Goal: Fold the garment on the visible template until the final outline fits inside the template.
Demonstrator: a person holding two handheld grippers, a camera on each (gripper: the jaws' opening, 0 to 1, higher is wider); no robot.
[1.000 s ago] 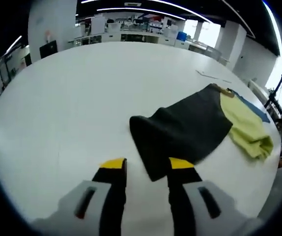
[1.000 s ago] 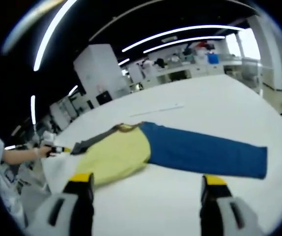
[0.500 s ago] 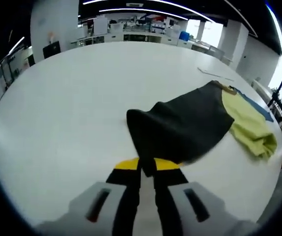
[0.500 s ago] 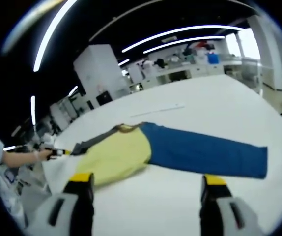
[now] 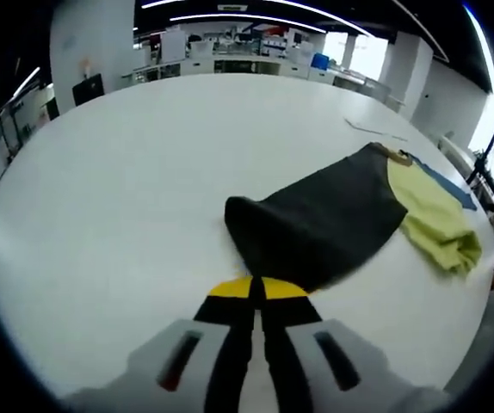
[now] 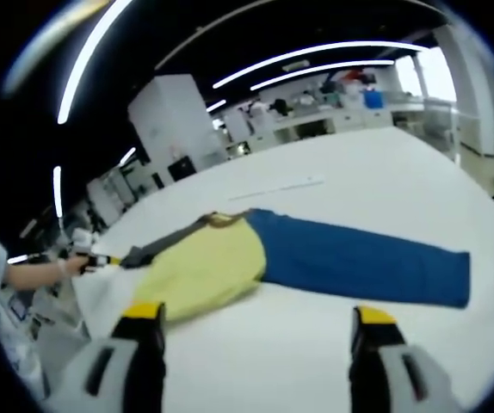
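On the worktop: garment (image 5: 333,224) lies spread, dark part nearest, yellow part and blue sleeve beyond.
Garment, right gripper view: yellow body (image 6: 208,271) beside long blue sleeve (image 6: 359,262), flat on white.
Left hand-held gripper (image 5: 256,288): jaws pressed together, pinching the dark edge of the garment.
Right hand-held gripper (image 6: 251,320): jaws wide apart, holding nothing, just short of the garment.
Worktop (image 5: 126,172): large, white, smooth.
Room: open workshop, benches and cabinets at back, ceiling strip lights (image 6: 316,56), bright windows.
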